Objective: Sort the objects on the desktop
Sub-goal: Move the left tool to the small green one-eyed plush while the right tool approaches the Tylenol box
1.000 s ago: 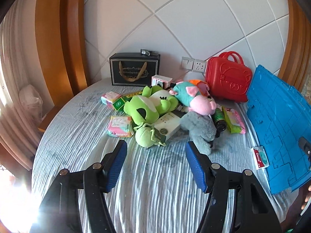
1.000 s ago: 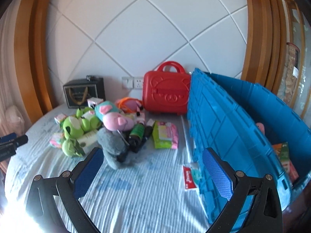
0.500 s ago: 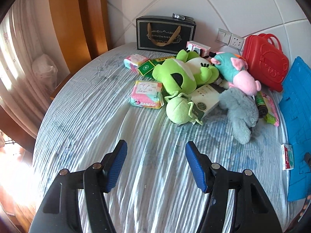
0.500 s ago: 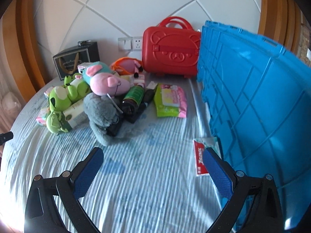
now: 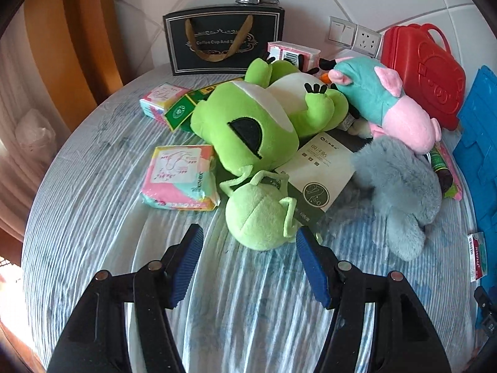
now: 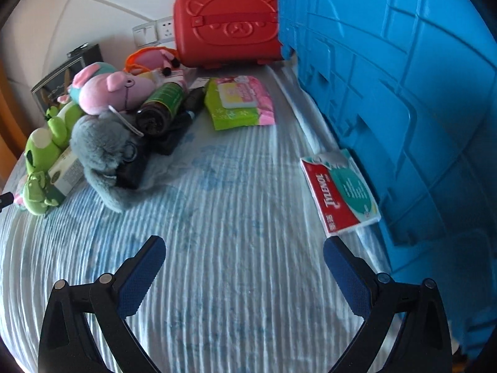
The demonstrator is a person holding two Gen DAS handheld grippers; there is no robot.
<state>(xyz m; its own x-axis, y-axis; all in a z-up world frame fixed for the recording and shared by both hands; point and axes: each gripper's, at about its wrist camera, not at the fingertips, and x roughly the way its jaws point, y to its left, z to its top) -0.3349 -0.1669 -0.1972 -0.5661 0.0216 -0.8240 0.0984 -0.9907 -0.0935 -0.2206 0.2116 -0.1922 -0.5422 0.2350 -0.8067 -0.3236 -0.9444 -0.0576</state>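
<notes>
Left hand-held gripper [image 5: 248,248] jaws apart and empty just short of small round green plush frog [image 5: 261,214], glossy white box [image 5: 316,174] and fuzzy grey plush [image 5: 400,186] crowding behind, right hand-held gripper [image 6: 245,258] wide, empty above ribbed blue-white counter [image 6: 236,217], flat red medicine box [image 6: 338,192] against ridged blue plastic crate [image 6: 403,93]

My left tongs [image 5: 247,242] and right tongs [image 6: 243,255] look alike: black plastic arms, round silver screws at the joints, blue ribbed pads [image 5: 186,262] lining each finger's inner face.
</notes>
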